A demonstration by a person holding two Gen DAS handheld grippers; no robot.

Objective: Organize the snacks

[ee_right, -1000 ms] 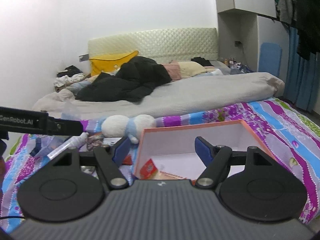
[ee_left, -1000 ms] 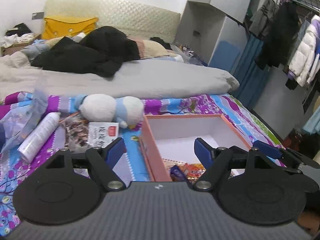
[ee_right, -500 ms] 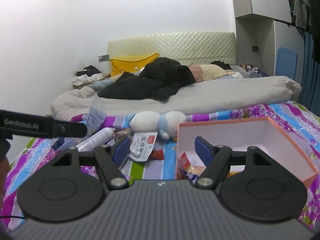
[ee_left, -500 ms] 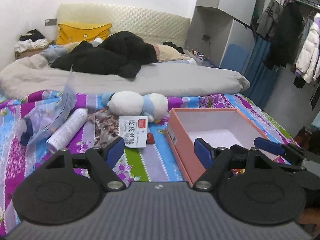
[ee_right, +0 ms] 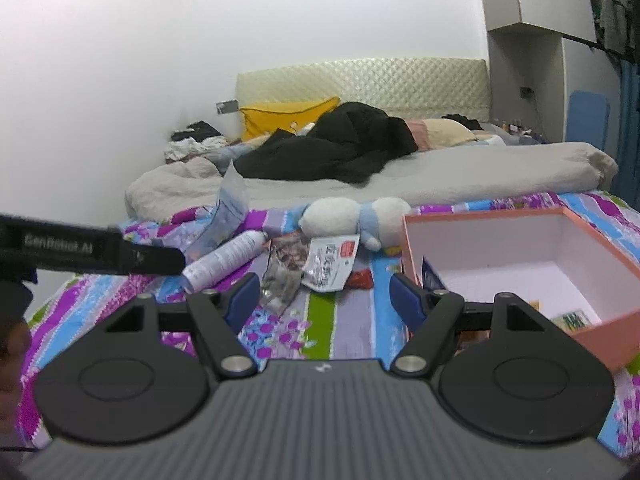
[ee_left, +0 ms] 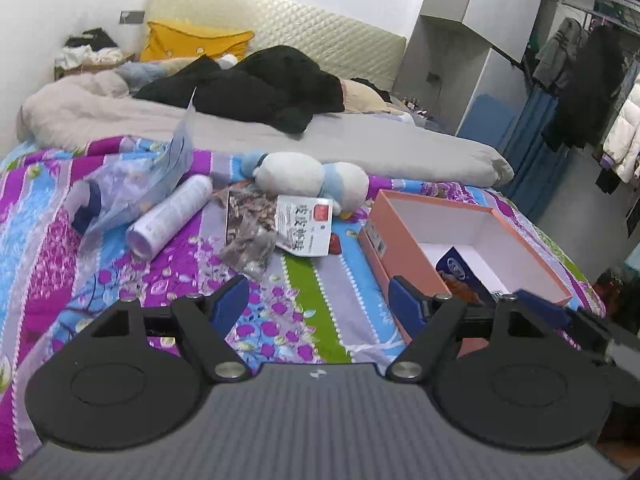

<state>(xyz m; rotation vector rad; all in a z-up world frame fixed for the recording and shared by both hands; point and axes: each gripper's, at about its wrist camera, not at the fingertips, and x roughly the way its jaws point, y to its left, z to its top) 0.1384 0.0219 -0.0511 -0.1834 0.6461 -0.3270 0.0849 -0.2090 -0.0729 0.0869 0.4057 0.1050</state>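
Observation:
An orange box [ee_left: 400, 258] with a white inside sits on the flowered bedspread, with a blue snack pack [ee_left: 456, 268] in it. Left of it lie a white packet with a red label [ee_left: 304, 224], a clear bag of brown snacks [ee_left: 248, 240] and a small red snack [ee_left: 334, 245]. My left gripper [ee_left: 319, 300] hovers open and empty above the bedspread, short of these. My right gripper [ee_right: 324, 296] is open and empty too, with the packet [ee_right: 332, 260], clear bag [ee_right: 284, 272] and red snack [ee_right: 360, 278] ahead and the box [ee_right: 600, 340] at its right.
A white spray bottle [ee_left: 168, 216], a crumpled clear plastic bag [ee_left: 132, 188] and a white-and-blue plush toy [ee_left: 304, 176] lie beside the snacks. Behind them are a grey duvet [ee_left: 360, 148] and black clothes [ee_left: 272, 88]. Clothes hang at the far right.
Both grippers have swung left and sunk a little, still open. The box has slid to the right of both views and the loose snacks now lie ahead.

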